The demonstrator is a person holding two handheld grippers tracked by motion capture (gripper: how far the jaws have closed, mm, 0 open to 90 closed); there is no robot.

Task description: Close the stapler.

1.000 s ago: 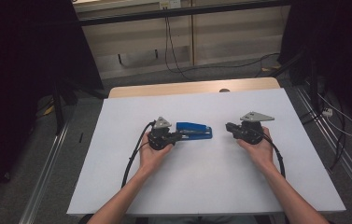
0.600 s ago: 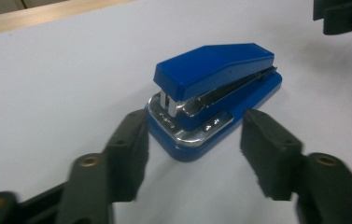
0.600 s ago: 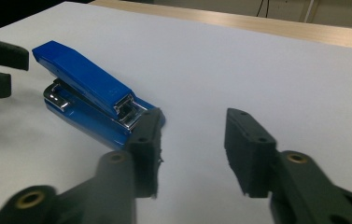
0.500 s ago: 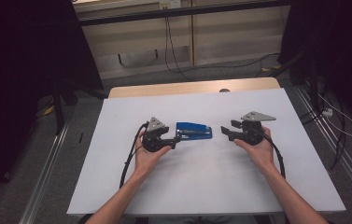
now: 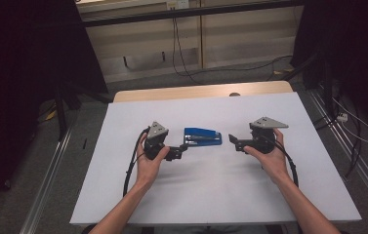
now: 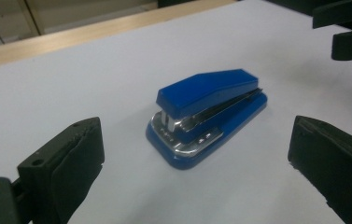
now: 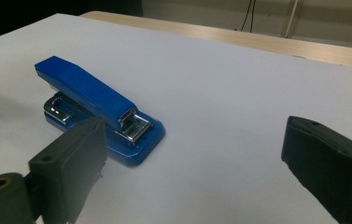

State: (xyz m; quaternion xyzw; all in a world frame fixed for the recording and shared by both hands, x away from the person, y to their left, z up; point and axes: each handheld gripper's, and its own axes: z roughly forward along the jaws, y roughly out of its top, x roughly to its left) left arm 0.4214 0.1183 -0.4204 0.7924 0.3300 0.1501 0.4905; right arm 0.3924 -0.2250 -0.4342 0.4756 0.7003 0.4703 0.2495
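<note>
A blue stapler (image 5: 202, 137) with a chrome front lies flat in the middle of the white table. My left gripper (image 5: 184, 148) sits just left of it and points at its end. Both of its pads (image 6: 73, 158) stand wide apart, and the stapler (image 6: 208, 109) lies ahead of them untouched. My right gripper (image 5: 232, 141) hovers a short way right of the stapler, facing it. Its pads (image 7: 73, 161) are spread too, with the stapler (image 7: 94, 100) ahead and to their left. Both pairs of jaws have just been opening, with nothing held between them.
The white sheet (image 5: 211, 195) covers most of the table, and a wooden strip (image 5: 201, 91) shows along the far edge. Cables trail from each gripper over the sheet. Metal rails and floor cables flank the table on both sides.
Both grippers' jaws went from shut to wide open. The left hand drew back a little to the left and rose slightly. The stapler and the right hand stayed put.
</note>
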